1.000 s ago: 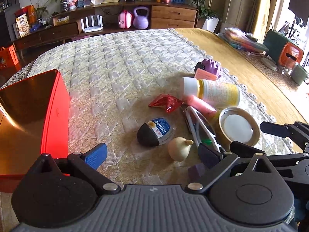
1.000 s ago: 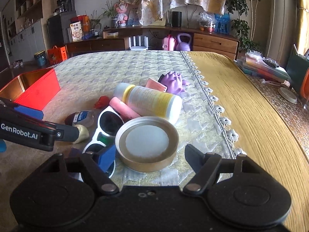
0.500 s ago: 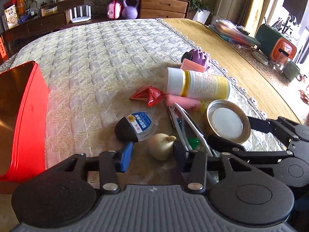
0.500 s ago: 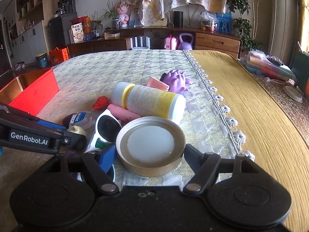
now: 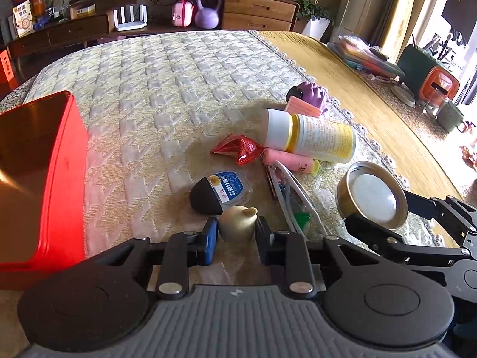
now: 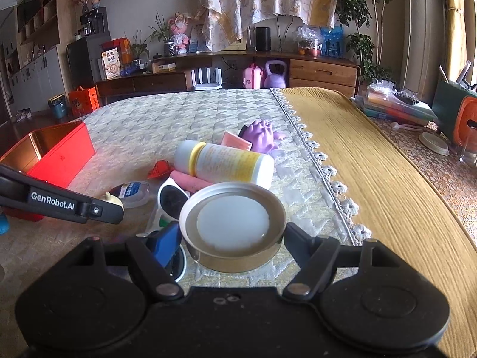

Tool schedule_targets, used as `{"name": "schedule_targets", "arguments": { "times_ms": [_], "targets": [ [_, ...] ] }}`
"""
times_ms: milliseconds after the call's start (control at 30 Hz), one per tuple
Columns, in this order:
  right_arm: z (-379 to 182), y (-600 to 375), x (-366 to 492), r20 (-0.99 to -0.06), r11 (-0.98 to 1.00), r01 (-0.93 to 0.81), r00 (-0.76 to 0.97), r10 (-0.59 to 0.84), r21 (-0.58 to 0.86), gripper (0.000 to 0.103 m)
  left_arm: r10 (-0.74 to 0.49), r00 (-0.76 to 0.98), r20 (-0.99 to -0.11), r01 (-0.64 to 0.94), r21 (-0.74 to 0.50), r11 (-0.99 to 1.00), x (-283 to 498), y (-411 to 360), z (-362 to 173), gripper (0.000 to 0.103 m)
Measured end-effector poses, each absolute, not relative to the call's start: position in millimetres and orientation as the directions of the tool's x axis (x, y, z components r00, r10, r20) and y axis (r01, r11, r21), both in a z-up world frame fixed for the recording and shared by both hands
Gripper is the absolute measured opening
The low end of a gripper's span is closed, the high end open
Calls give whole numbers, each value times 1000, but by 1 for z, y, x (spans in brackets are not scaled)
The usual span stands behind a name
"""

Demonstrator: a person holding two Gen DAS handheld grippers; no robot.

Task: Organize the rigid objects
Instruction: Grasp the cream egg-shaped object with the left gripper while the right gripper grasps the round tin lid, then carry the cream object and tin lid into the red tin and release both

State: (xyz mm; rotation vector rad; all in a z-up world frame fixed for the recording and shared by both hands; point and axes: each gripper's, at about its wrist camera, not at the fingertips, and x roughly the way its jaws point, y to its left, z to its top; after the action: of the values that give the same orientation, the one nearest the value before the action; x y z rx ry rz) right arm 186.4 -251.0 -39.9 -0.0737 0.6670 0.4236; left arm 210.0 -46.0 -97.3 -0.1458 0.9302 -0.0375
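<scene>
While every item lies loose on the worktop (image 5: 184, 68), sorting has barely begun: the left claw (image 5: 237, 232) pinches the cream garlic-shaped piece (image 5: 237, 222). The right claw (image 6: 232, 238), spread wide, brackets the metal lid (image 6: 232, 223); the red tin (image 5: 35, 161) looks unfilled.

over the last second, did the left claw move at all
Yes. The left claw has come forward to the cream garlic-shaped piece and narrowed around it; the red tin now sits beside it rather than ahead.

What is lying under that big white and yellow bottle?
A pink tube pokes out from beneath the bottle, next to a red wrapper. How far the tube runs under the bottle is hidden, as is whatever else lies beneath.
</scene>
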Motion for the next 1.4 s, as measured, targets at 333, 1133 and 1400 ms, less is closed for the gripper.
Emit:
{"name": "schedule_targets", "arguments": {
  "times_ms": [333, 1133, 1400],
  "targets": [
    [7, -232, 159, -573, 892, -450, 719, 393, 47, 75, -97, 636, -766, -58, -172, 983, 175, -21, -60, 27],
    [47, -66, 161, -587, 712, -701, 561, 583, 37, 75, 87, 687, -722, -275, -147, 950, 150, 142, -17, 27],
    [27, -6, 182, -648, 658, -753, 495, 578, 12, 75, 116, 653, -748, -315, -129, 940, 182, 183, -38, 27]
  ]
}}
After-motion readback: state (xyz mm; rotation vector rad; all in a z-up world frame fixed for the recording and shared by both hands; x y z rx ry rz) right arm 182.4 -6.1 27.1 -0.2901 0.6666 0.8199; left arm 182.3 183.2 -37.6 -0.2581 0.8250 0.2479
